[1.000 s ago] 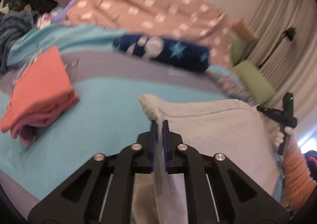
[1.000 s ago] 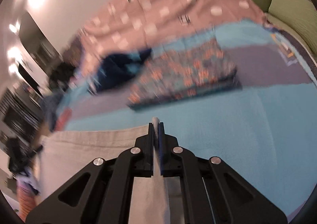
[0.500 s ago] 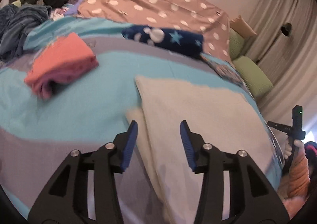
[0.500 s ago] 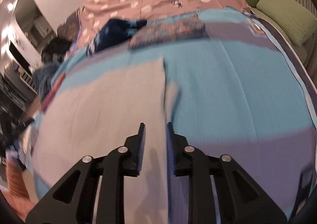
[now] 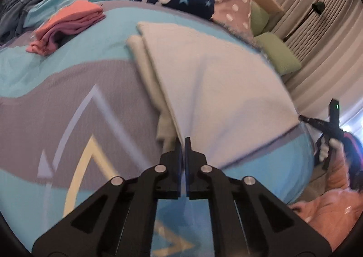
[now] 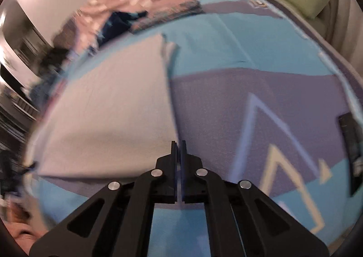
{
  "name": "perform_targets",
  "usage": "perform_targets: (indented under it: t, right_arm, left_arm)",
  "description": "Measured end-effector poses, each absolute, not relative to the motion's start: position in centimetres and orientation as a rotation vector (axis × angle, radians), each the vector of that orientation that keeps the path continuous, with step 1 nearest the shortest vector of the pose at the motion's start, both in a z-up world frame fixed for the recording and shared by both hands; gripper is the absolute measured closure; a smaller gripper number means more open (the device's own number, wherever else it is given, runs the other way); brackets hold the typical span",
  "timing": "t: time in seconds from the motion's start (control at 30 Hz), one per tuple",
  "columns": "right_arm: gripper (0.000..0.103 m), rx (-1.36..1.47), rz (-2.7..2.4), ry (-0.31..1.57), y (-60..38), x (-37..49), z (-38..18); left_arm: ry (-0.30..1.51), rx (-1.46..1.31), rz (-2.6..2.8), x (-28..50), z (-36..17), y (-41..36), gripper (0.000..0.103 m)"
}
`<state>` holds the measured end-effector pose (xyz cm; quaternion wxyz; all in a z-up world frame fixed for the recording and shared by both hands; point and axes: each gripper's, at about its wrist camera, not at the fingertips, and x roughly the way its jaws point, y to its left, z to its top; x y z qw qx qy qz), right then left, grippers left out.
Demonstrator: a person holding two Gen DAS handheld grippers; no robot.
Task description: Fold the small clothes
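White folded garment [image 5: 217, 80], flat on the blue bedspread [image 5: 68, 57]: left gripper [image 5: 183, 141] and right gripper [image 6: 178, 143] pinched together at its near corners, cloth between unclear; thin hold risks slipping, skewing the fold.

Both hand-held grippers are pulling back toward the bed's near edge. The left hand-held gripper [image 5: 183, 141] and right hand-held gripper [image 6: 178, 143] opened, let go of the white cloth [image 5: 217, 80], and closed again empty. The cloth is now lying folded flat on the bed.
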<state>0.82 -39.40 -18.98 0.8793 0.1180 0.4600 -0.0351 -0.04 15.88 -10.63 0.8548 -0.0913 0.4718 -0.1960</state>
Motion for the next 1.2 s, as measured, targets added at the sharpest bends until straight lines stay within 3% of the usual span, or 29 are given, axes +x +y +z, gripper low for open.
perform_targets:
  t: [0.17,0.27,0.37,0.4,0.73,1.0,1.2]
  right_arm:
    - [0.102,0.285,-0.075,0.861,-39.3,-0.4,-16.6]
    - [0.1,0.147,0.042,0.791,-34.3,-0.7,-13.4]
    - [0.083,0.029,0.239,0.736,-27.5,-0.8,-11.7]
    - [0.083,-0.008,0.335,0.736,-24.4,-0.7,-11.6]
    - [0.081,-0.497,0.763,0.721,-1.7,-2.0,-14.8]
    - [0.063,-0.717,0.758,0.663,2.6,-3.3,-17.1]
    - [0.051,-0.898,0.64,0.458,5.2,-4.4,-18.6]
  left_arm:
    - [0.97,-0.285,-0.419,-0.8,-11.6,17.2,0.099]
    - [0.968,-0.26,-0.403,-1.5,-11.4,17.2,0.081]
    - [0.933,-0.265,-0.363,-1.8,-11.1,18.1,0.069]
    - [0.915,-0.288,-0.347,-1.9,-11.0,18.8,0.066]
    - [0.806,-0.406,-0.232,-4.0,-11.8,22.8,0.06]
    - [0.75,-0.484,-0.199,-5.7,-12.5,25.9,0.058]
    - [0.728,-0.508,-0.25,-4.6,-12.7,26.1,0.057]
